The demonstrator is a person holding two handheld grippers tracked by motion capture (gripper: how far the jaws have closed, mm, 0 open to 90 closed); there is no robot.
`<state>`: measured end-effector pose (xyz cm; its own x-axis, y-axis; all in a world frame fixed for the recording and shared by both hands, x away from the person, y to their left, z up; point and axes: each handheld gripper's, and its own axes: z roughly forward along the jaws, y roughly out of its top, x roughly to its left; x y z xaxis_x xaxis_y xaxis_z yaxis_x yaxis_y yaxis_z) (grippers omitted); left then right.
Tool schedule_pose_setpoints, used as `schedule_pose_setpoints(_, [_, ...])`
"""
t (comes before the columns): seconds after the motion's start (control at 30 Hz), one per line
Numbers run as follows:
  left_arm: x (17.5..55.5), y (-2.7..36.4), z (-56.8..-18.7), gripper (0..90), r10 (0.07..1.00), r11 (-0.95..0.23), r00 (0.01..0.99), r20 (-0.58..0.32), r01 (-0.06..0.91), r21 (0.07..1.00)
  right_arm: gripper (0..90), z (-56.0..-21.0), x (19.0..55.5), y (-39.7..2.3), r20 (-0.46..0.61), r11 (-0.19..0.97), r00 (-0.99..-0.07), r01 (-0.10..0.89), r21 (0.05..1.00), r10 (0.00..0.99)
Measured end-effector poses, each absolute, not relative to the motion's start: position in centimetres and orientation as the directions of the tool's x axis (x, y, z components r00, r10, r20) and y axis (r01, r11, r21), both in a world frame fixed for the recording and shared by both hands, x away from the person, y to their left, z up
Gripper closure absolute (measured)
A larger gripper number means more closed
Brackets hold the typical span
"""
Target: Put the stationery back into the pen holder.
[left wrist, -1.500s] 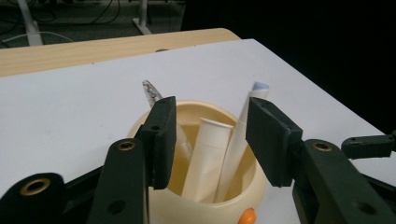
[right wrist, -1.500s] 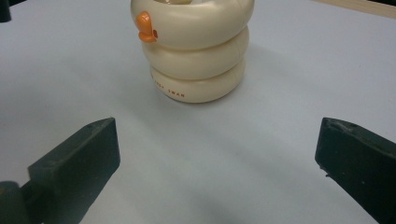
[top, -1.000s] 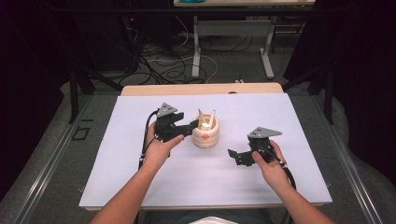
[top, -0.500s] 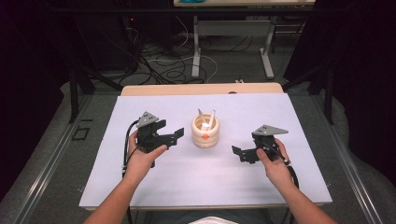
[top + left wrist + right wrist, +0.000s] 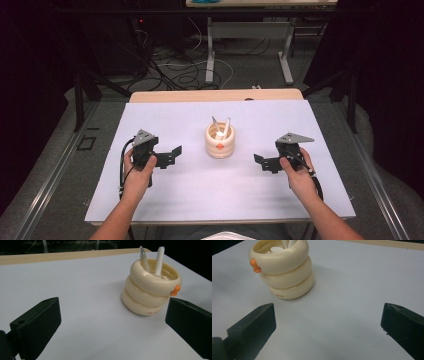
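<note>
A cream ringed holder with an orange beak stands upright mid-table, seen close in the left gripper view and the right gripper view. Two pens stick up out of it; in the left gripper view one is silver-tipped and one white. My left gripper rests left of the holder, open and holding nothing. On the holder's right my right gripper is open too, nothing between its jaws. Both stand apart from the holder.
A white sheet covers the wooden table. Beyond the far edge, cables and metal desk legs stand on the dark floor. Bare sheet lies all around the holder.
My left gripper drew back from the holder, moving left and toward me. The right gripper shifted slightly right. The holder stayed put.
</note>
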<state>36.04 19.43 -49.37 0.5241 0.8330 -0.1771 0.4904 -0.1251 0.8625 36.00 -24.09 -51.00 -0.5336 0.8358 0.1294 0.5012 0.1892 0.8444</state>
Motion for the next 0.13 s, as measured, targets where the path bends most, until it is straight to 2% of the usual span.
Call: schedule_pose_setpoints(0.13, [36.46, 20.1, -50.14, 0.1, 0.854, -0.119, 0.489, -0.176, 0.515, 0.849, 0.0, -51.26, 36.17, -24.72, 0.137, 0.179, -0.515, 0.518, 0.837, 0.846])
